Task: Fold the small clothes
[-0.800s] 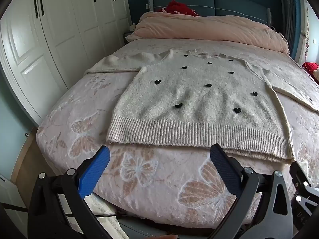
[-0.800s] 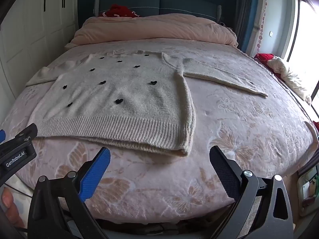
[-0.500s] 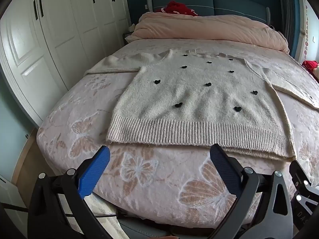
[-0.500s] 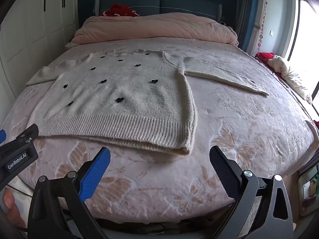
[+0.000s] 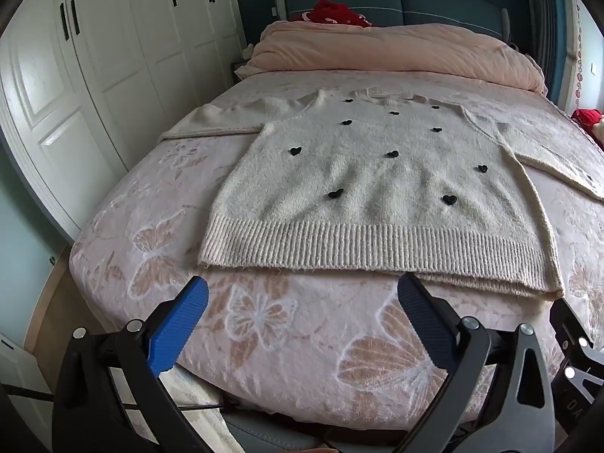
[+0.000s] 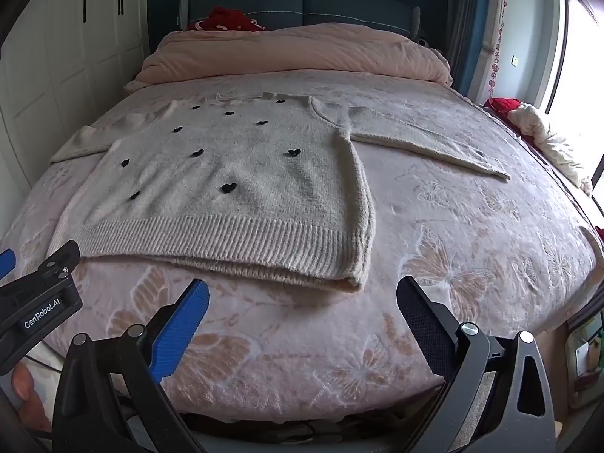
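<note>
While both grippers point(image 5: 302, 302) point(image 6: 302, 302) gape, a sweater point(image 5: 377, 181) (heart-dotted) lies flat on the butterfly-print bed point(image 5: 294, 339).

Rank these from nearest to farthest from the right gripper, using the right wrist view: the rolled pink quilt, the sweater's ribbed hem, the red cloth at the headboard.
From the right gripper:
1. Ribbed hem of the sweater, just ahead, slightly left.
2. Pink quilt, rolled across the bed's far end.
3. Red cloth, behind the quilt, against the headboard, left of centre.
</note>
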A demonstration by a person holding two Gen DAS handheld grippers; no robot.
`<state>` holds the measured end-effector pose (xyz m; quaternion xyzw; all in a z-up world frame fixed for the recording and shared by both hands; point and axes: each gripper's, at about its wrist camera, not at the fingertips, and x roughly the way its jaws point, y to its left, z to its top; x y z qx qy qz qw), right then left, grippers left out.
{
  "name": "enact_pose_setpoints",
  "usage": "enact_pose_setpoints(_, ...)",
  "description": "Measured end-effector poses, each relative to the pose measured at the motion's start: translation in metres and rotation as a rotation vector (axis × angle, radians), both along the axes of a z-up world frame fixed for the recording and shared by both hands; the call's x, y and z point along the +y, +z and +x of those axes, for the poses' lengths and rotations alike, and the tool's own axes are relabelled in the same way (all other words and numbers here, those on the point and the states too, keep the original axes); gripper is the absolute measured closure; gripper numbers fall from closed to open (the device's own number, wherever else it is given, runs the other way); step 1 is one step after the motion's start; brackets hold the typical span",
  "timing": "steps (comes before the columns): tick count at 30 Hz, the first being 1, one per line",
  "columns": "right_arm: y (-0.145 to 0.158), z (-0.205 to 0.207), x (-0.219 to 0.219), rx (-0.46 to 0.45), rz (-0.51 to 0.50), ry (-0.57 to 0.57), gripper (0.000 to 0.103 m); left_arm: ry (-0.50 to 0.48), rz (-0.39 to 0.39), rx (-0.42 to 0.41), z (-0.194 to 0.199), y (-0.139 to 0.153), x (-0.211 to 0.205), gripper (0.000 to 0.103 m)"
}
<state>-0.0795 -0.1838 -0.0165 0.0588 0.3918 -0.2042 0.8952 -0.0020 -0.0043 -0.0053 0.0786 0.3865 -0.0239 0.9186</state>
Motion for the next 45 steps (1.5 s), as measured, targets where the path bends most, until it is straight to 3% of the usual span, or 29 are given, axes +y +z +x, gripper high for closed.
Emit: enact_pose_setpoints(45,0.0010,0.0041,0.0025,0.003,0.003,-0.001,0.005,-0.005,0.010,0.001,-0.0010,-0.0029,-0.0018,0.005)
